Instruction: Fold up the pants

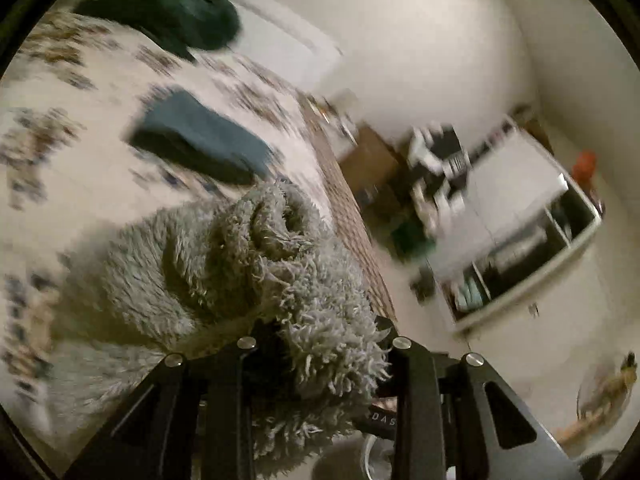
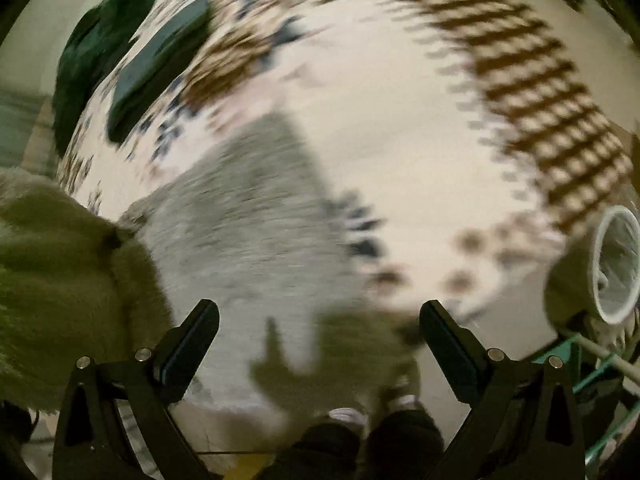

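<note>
The fluffy grey pants [image 1: 224, 264] lie on a patterned bedspread [image 1: 80, 128]. My left gripper [image 1: 320, 344] is shut on a bunched fold of the pants and lifts it off the bed. In the right wrist view the pants [image 2: 248, 216] spread flat below, with a raised fuzzy part at the left [image 2: 52, 280]. My right gripper [image 2: 320, 332] is open and empty above the pants. Both views are blurred by motion.
A folded blue garment [image 1: 200, 140] and a dark green pile [image 1: 168, 4] lie farther up the bed; both also show in the right wrist view [image 2: 160, 56] [image 2: 96, 48]. A white shelf unit [image 1: 520, 216] stands beside the bed. A white-rimmed basket [image 2: 616, 264] is at the right.
</note>
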`<move>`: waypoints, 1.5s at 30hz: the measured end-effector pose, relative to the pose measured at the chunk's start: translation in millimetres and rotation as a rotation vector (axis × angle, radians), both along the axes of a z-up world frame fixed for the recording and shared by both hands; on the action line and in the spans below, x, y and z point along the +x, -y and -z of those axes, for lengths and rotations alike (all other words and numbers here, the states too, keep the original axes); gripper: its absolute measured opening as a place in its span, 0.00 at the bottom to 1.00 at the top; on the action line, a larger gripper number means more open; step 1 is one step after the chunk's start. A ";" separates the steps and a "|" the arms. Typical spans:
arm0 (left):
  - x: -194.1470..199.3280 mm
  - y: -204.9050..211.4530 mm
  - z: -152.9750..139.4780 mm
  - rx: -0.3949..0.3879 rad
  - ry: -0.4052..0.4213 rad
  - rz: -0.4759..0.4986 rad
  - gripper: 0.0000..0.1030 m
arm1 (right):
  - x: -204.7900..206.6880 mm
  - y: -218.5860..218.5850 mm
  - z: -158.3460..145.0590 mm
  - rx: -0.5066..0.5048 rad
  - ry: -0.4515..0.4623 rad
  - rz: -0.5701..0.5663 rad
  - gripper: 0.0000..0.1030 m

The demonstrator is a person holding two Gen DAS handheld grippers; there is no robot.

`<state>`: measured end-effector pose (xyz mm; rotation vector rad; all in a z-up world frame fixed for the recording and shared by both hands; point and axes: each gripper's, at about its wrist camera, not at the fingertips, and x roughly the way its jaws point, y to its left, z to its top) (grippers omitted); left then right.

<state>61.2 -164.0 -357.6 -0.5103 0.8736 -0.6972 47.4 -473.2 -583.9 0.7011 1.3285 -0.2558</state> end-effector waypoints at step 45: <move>135.8 -16.0 132.6 0.586 -0.358 0.004 0.94 | 24.5 63.5 24.3 0.260 0.074 0.047 0.83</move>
